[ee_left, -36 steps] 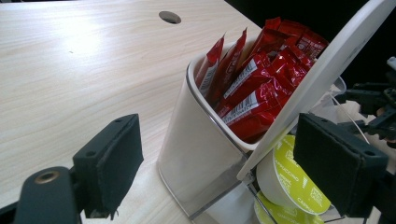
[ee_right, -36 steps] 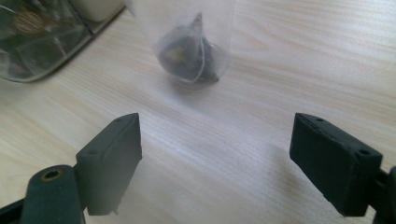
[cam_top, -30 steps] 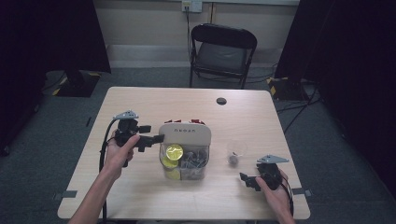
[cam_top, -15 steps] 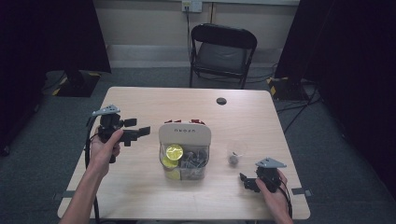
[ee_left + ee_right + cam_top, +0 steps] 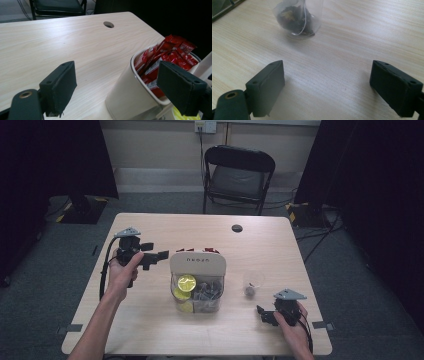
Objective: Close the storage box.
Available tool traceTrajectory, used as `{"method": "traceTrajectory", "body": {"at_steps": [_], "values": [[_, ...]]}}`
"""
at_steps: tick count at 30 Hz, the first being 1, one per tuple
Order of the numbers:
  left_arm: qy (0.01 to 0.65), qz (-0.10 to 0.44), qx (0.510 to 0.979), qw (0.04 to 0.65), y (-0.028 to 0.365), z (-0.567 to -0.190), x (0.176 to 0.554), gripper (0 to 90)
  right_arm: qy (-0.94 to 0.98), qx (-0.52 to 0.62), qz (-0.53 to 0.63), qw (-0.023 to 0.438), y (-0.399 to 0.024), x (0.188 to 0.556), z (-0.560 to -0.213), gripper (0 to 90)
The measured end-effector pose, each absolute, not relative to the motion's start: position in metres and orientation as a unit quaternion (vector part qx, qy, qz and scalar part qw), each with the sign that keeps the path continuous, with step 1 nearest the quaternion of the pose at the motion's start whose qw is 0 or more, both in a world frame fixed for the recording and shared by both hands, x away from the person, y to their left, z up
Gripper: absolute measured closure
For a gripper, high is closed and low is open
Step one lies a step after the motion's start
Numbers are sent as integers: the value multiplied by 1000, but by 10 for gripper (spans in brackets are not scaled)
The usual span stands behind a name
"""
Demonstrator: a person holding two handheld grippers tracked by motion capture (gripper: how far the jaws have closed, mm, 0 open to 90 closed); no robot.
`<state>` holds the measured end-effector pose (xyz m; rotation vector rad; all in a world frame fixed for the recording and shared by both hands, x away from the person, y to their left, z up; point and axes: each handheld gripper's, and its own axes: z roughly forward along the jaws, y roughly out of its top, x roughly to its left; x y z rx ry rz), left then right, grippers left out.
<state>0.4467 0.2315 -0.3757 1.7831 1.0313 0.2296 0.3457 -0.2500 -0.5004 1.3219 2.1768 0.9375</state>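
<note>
Starting at the near edge, the right gripper (image 5: 264, 314) sits low at about five o'clock on the table (image 5: 150, 330), jaws spread wide with nothing between them, and the tea bag (image 5: 251, 285) lies flat on the bare wood just beyond it, toward the gripper's eleven o'clock, a clear gap showing in the right gripper view (image 5: 298, 18). Judging by that, the bag is out of the organizer and nothing has hold of it, so whatever comes next for it is not yet begun. Moving up to table centre, the organizer (image 5: 198, 265) stands with its clear front compartments holding a yellow-lidded pod (image 5: 186, 282) and a heap of grey sachets (image 5: 207, 291), though the glare makes those hard to name for sure. Behind its white panel, at twelve o'clock, red packets (image 5: 165, 53) stand on end in the rear cup. Out at nine o'clock the left gripper (image 5: 156, 258) hangs raised just beside the organizer, jaws parted and empty. Farthest back, a cable hole (image 5: 237, 228) in the tabletop and a folding chair (image 5: 239, 175).
</note>
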Motion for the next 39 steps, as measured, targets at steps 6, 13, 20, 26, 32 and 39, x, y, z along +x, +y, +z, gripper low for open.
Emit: {"method": "traceTrajectory", "body": {"at_steps": [6, 13, 20, 26, 32, 39], "values": [[430, 84, 739, 512, 222, -379, 451, 158, 784, 476, 337, 212, -250, 346, -500, 121], [423, 78, 739, 518, 212, -379, 450, 172, 784, 476, 338, 212, -250, 346, -500, 122], [428, 66, 731, 527, 211, -378, 450, 170, 784, 475, 338, 212, -250, 346, -500, 121], [422, 58, 730, 534, 211, -378, 443, 171, 784, 475, 338, 212, -250, 346, -500, 121], [417, 63, 739, 525, 209, -377, 438, 166, 784, 475, 338, 212, -250, 346, -500, 121], [404, 62, 747, 525, 205, -375, 432, 165, 784, 475, 338, 212, -250, 346, -500, 121]]}}
